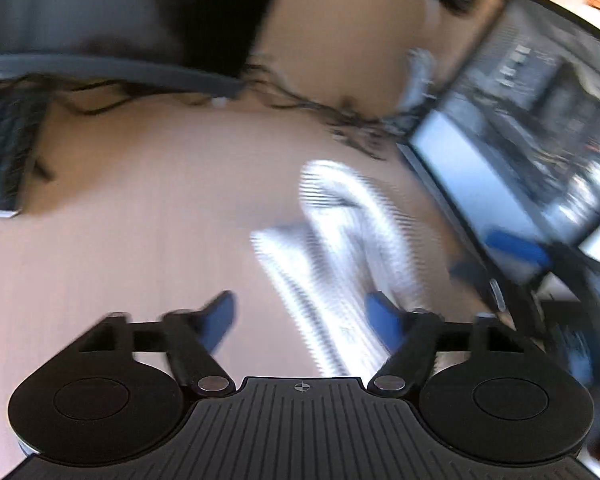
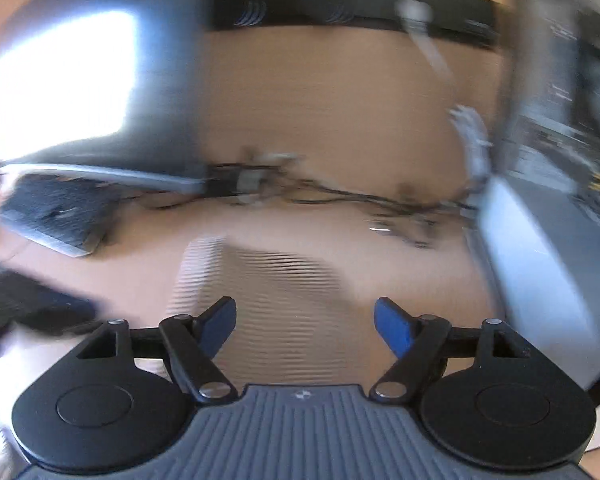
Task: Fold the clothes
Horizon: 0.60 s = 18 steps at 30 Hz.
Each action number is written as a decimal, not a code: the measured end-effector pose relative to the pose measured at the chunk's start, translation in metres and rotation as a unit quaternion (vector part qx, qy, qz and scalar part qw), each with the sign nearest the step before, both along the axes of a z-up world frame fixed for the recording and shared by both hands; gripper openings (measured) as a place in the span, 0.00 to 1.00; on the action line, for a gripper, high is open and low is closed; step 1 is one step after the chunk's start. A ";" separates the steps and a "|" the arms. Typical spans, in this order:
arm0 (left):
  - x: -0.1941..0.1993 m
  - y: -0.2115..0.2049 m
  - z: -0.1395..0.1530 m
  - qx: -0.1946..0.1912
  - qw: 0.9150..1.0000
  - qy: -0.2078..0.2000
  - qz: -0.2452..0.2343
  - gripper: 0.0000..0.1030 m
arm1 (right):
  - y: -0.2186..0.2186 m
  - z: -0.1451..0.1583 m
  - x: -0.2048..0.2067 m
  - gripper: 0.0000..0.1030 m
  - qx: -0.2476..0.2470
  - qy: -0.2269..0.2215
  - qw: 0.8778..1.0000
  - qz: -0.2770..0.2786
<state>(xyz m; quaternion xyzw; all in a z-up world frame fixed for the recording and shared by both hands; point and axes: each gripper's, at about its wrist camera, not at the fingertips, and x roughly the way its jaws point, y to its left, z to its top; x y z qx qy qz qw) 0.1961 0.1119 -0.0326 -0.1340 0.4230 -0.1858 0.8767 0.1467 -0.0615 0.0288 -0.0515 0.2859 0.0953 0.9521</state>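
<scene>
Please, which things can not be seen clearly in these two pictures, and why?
- Striped cloth, left wrist view: motion blur hides its folds and what garment it is.
- Same cloth, right wrist view: blur smears its edges; its near part is hidden behind the right hand-held gripper.
- Monitor: screen content is blurred, and the frame edge cuts it off.
- Cables: too blurred to count.
- Keyboard: cut off by the left edge.
</scene>
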 end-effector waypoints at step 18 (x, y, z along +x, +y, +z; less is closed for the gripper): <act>-0.012 -0.007 -0.021 -0.044 0.998 0.041 -0.024 0.61 | -0.011 -0.023 0.021 0.30 0.073 0.064 0.995 -0.011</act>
